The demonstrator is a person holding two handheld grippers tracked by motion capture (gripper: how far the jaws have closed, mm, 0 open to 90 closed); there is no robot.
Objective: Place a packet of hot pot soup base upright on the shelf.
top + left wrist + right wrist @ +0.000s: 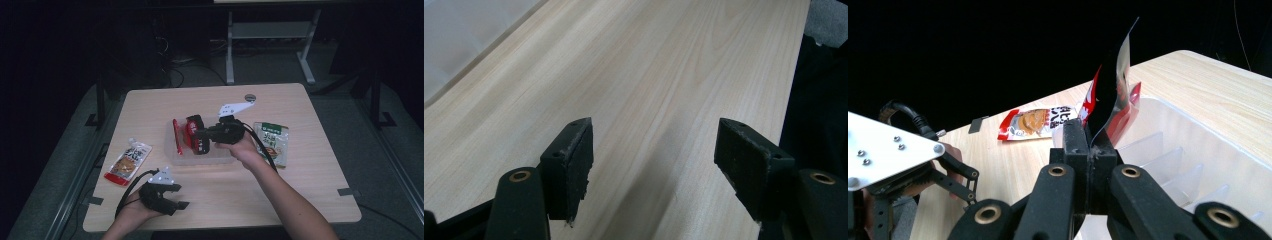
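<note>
- The black-and-red pouch (pixel 1112 80) is pinched by its lower edge in the right hand-held gripper (pixel 1089 145), whose jaws are closed tight on it. It hangs over the clear tray (pixel 1208 150), at the tray's left part in the high view (pixel 196 134).
- The pouch stands on edge. Its long axis runs nearly upright in the right gripper view, with the top corner leaning slightly away and its thin edge toward the camera.
- I judge the step in hand to be placing: the pouch is being carried to a slot between the tray's dividers (pixel 1153 145).
- The next move calls for keeping it upright, lining its edge up with a free slot beside the red pouch (pixel 176 136) already standing there, lowering it, then releasing.
- The left hand-held gripper (pixel 172 199) rests near the worktop's (pixel 664 65) front edge, jaws apart and holding nothing.
- Two more pouches lie flat on the worktop: an orange one (pixel 128 162) left of the tray and a green one (pixel 272 142) right of it.
</note>
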